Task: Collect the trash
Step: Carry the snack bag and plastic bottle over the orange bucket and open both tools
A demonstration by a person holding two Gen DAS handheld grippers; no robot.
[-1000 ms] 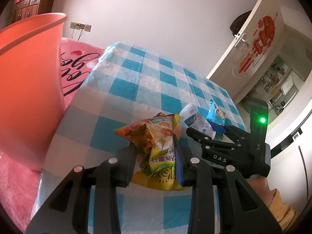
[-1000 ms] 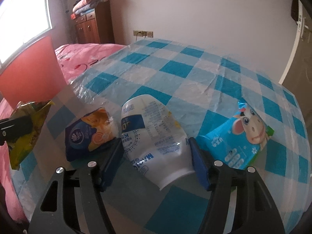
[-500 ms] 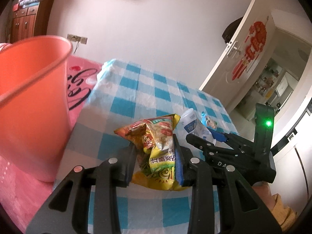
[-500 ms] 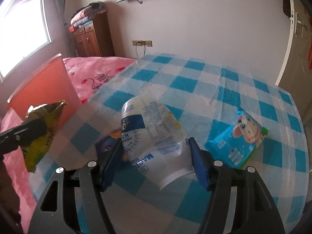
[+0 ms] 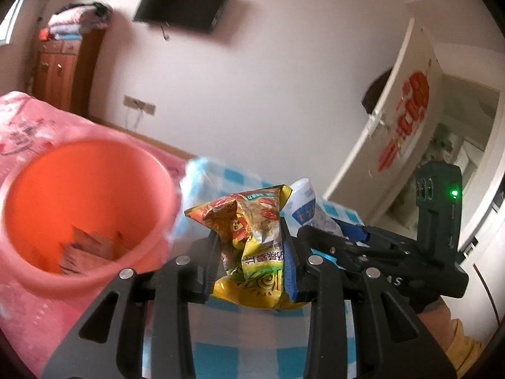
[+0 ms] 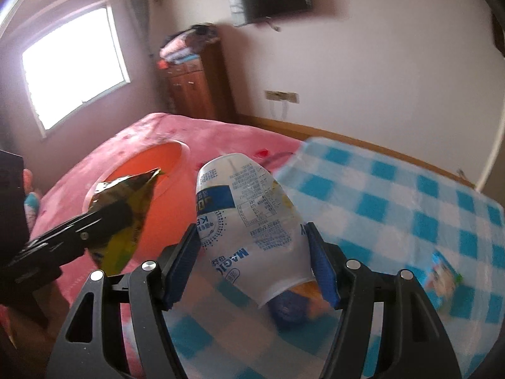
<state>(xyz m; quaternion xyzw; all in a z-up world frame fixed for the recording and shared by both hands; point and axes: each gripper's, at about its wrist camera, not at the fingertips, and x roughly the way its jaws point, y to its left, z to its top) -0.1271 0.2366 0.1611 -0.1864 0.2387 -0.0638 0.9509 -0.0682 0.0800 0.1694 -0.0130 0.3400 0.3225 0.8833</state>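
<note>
Between my left gripper's (image 5: pixel 251 257) blue-padded fingers (image 5: pixel 289 263) sits a crumpled yellow-and-red foil snack bag (image 5: pixel 252 243), pinched narrow and upright, top corners flaring above the pads. Off to its left, lower, is a round orange plastic bucket (image 5: pixel 38 271) w/ its mouth facing up; flat brownish cardboard-like scraps (image 5: pixel 85 252) lie at the bottom, blurred so I can't say what exactly. Bucket stands on a pink fleece bedspread (image 5: pixel 22 126).

My right gripper (image 6: pixel 254 252) has its jaws fairly wide, pads pressed on both sides of a squashed white plastic bottle w/ blue label and printed text (image 6: pixel 249 218), held tilted, its open cut end toward the camera. Bottle is off the surface, above the near edge of a blue-and-white checked tablecloth (image 6: pixel 410 208). Under it on the cloth: a dark-blue and orange wrapper (image 6: pixel 292 306), blurred, and farther right a light-blue pouch w/ cartoon print (image 6: pixel 443 278), also blurred.

From the right cam the left gripper shows at lower left, snack bag hanging over the bucket's rim area. Bg: wall-mounted dark TV (image 5: pixel 181 4), brown wooden cabinet w/ folded bedding on top (image 6: pixel 195 88), bright window (image 6: pixel 72 69).
</note>
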